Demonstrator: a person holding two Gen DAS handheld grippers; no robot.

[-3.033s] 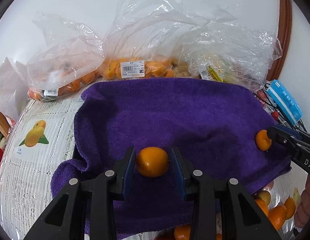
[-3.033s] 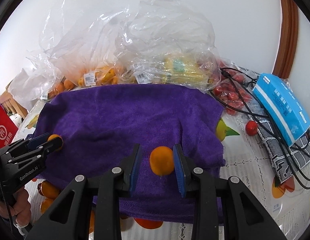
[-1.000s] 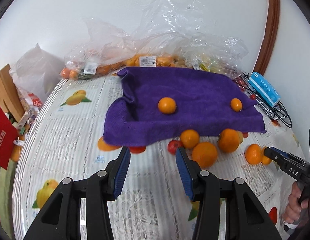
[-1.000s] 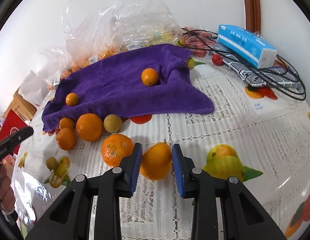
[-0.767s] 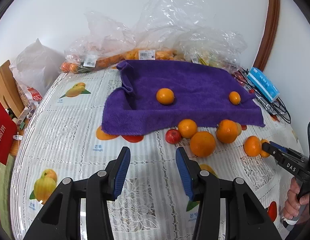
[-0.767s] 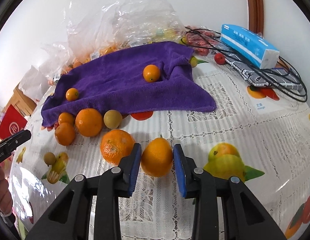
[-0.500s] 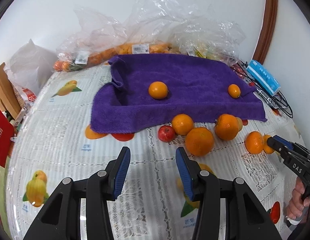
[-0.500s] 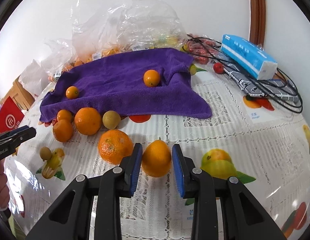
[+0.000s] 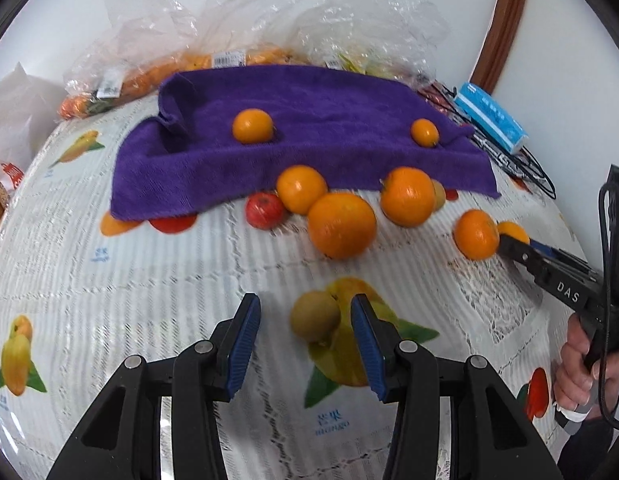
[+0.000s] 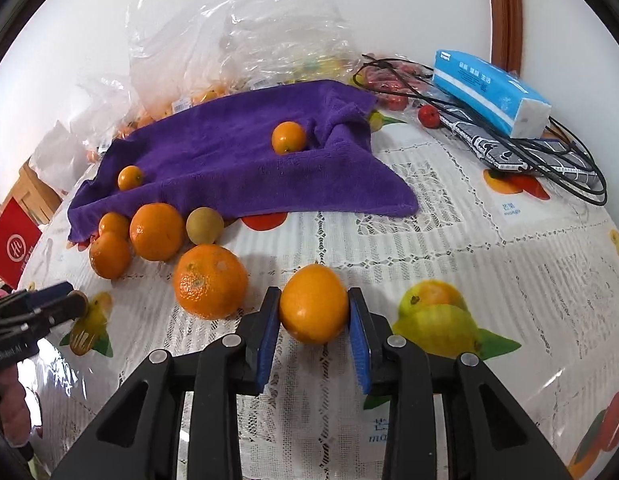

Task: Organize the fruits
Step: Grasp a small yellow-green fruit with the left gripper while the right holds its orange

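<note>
- Sorting looks to be at an early stage: only two small round oranges lie on the rumpled purple terry towel [image 9: 309, 120], one toward its left [image 9: 252, 125] and one near its right edge [image 9: 425, 132].
- Left to do: a loose cluster waits on the white lace tablecloth [image 9: 169, 280] just in front of the towel. From the left it holds a small red fruit [image 9: 265, 210], several oranges, the largest [image 9: 342, 225] in the middle, and one more at the right [image 9: 476, 234].
- The left gripper [image 9: 305, 330] points steeply down with its blue-padded jaws apart. A small brownish-green round fruit [image 9: 315, 316] sits between them, not yet pinched.
- The right gripper [image 10: 314, 320], also angled down, is clenched on a smooth oval orange [image 10: 313, 304] low over the cloth. A dimpled round orange [image 10: 210, 281] sits just to its left.
- A person's hand [image 9: 585, 364] grips the right tool's handle.
</note>
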